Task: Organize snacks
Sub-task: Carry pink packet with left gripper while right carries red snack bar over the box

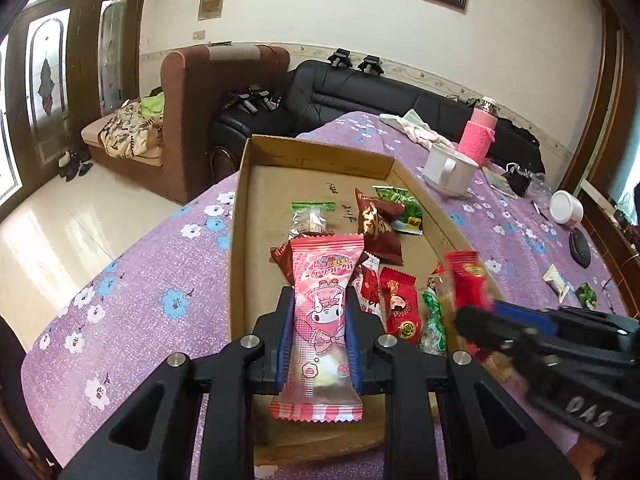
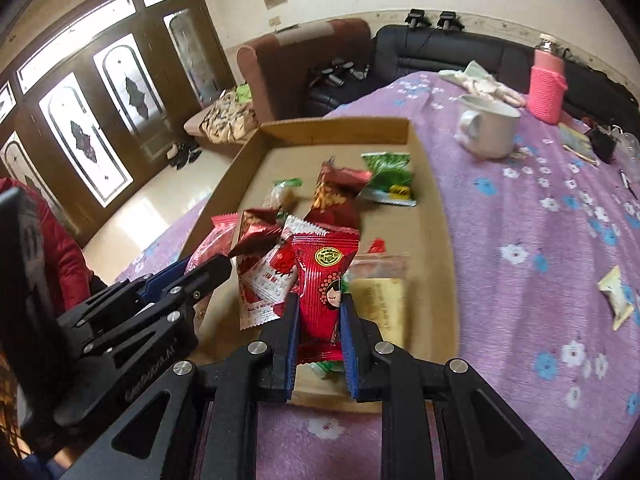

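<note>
In the centre of the left wrist view, your left gripper [image 1: 320,304] was closed on a pink plastic snack packet with a cartoon figure [image 1: 322,312]; its two blue pads pressed the packet on both long sides, and the packet stood out above the near end of the shallow brown cardboard tray [image 1: 320,152]. In the lower centre of the right wrist view, your right gripper [image 2: 320,312] was closed in the same way on a red plastic snack packet with a yellow round seal and a small face [image 2: 324,280], also above the near end of that tray. In the left wrist view this red packet appeared blurred at the lower right.

Inside the tray, other wrapped snacks lay loose. A dark red crinkled packet [image 1: 380,224] was in the middle, touching a green foil packet [image 1: 404,208] toward the upper right, and a clear packet with a green top strip [image 1: 310,216] was to the left of them. A red packet with a printed figure [image 1: 400,304] lay near your grippers.

The tray rested on a purple tablecloth with white and blue flowers [image 1: 140,280]. Beyond the tray, in the upper right, stood a white ceramic mug [image 1: 450,172] and a bottle in a pink knitted cover [image 1: 476,136]. A small pale wrapped snack [image 2: 618,296] lay on the cloth at the right edge, well apart from the tray.
</note>
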